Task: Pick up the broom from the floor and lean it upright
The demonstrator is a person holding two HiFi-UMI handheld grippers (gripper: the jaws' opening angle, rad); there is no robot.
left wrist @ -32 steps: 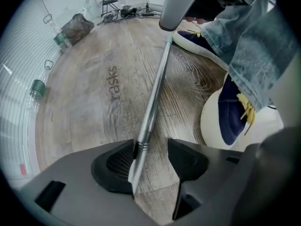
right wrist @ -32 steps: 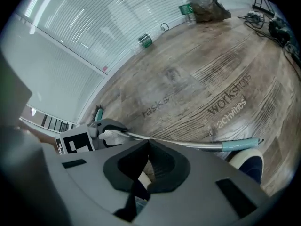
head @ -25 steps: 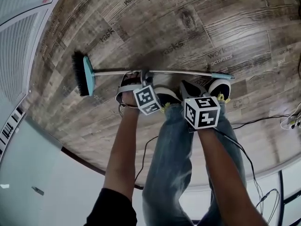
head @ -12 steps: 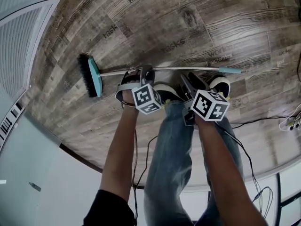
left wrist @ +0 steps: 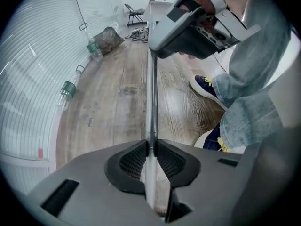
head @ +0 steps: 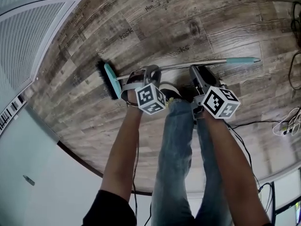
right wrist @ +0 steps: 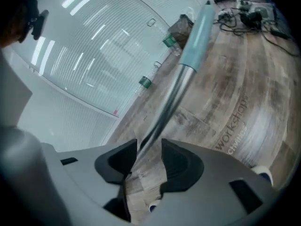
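Observation:
The broom has a teal head with black bristles (head: 109, 80), a metal handle (left wrist: 151, 93) and a teal grip end (right wrist: 197, 32). It hangs roughly level above the wood floor in front of the person's legs. My left gripper (head: 150, 72) points steeply down near the head end. Its jaws have just been closing, and the pads now press on the metal handle. My right gripper (head: 200, 75) sits further along, toward the grip end. Its jaws have just been opening. The handle runs between them with a gap showing beside it.
A white louvred wall (head: 42, 32) runs along the left. Plastic bottles (left wrist: 68, 89) and a bag (left wrist: 109, 37) lie at its foot. Cables (head: 287, 124) trail on the floor at the right. The person's shoes (left wrist: 207, 86) and jeans (head: 181, 126) stand close under the handle.
The broom has left the floor and moved up and right in the head view. Both grippers rose with it, and the right one tilted.

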